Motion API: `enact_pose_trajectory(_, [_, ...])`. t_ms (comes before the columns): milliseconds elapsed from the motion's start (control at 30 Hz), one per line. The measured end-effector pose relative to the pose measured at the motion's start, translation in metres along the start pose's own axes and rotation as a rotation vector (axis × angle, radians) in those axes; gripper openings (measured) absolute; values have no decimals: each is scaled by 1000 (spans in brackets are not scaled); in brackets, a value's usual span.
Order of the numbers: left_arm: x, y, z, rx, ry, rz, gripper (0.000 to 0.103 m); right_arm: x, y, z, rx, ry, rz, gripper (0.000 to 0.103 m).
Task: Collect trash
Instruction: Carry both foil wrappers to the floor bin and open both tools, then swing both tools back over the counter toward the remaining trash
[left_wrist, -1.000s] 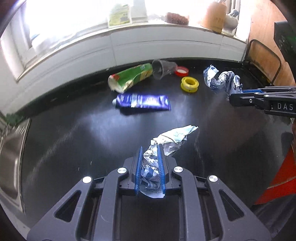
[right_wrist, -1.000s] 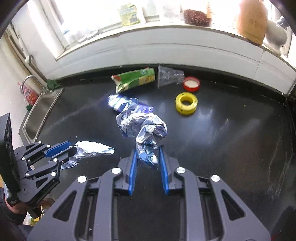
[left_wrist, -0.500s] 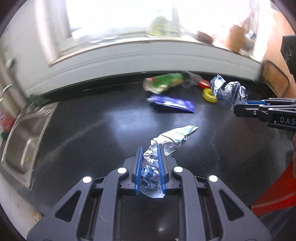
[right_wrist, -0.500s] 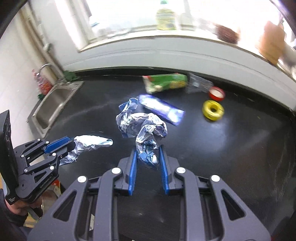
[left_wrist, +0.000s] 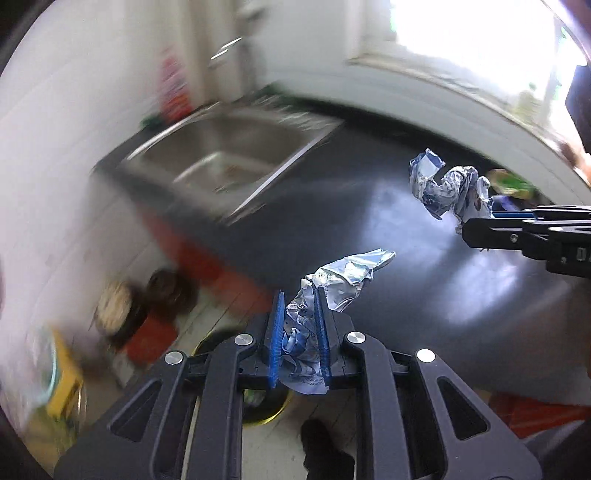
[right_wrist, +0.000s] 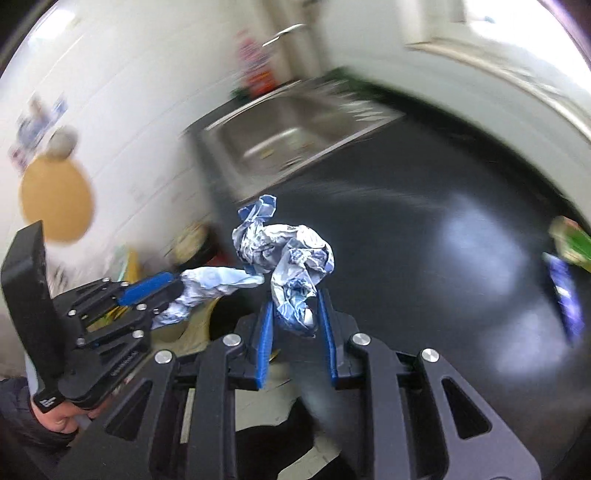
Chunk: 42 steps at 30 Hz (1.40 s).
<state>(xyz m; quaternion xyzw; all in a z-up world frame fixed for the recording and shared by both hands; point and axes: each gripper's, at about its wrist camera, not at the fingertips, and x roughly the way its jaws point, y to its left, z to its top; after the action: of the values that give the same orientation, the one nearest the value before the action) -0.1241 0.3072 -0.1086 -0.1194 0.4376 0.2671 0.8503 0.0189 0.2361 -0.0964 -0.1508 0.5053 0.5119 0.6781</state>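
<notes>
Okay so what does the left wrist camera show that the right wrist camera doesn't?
Only the left wrist view shows a yellow-rimmed round container on the floor below the left gripper, possibly a bin.

Only the right wrist view shows a round tan board against the wall, and a blue tube on the counter.

Both show the steel sink, the black countertop, and each gripper shut on its crumpled wrapper: the left's, the right's in the right gripper.

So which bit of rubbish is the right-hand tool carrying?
Start at the steel sink set in the black counter. In front of it, the right tool pinches a crumpled blue-and-silver wrapper. It is a bunched ball, unlike the flatter, longer foil strip beside it.
</notes>
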Motion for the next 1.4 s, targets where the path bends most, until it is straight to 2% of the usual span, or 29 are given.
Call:
enact_pose_trajectory(133, [8,58,-34,-126,67,55,16,52,51,3,-74,104,69,24])
enact_pose_trajectory(300, [27,109,-72,-244,138,79,16,109,94,-3,-114,219,92,24])
enact_pose_trajectory(433, [46,128,-90,-253,169,79,16,147,113,-7,-109,288,78,24])
enact_pose_trajectory(667, [72,141,-108,-250,206,65,16,187,118,-6,-91,347,38,24])
enact_pose_trajectory(1000, [90,150,-101,-255,207,25,16,195,120,5,-94,345,19,25])
enact_pose_trajectory(1067, [91,151,-100,-256,207,22,21,198,122,7,-105,350,14,32])
enact_pose_trajectory(1100, [92,151,-100,-259,210,12,38,199,122,8,-107,345,5,48])
enact_pose_trajectory(1133, [92,152,-100,-266,209,1,63,198,122,10,-104,334,2,59])
enact_pose_trajectory(1167, [91,153,-100,-271,203,3,70,196,121,10,-98,324,12,75])
enact_pose_trajectory(1400, [87,150,-99,-268,200,10,71,188,116,12,-100,313,30,77])
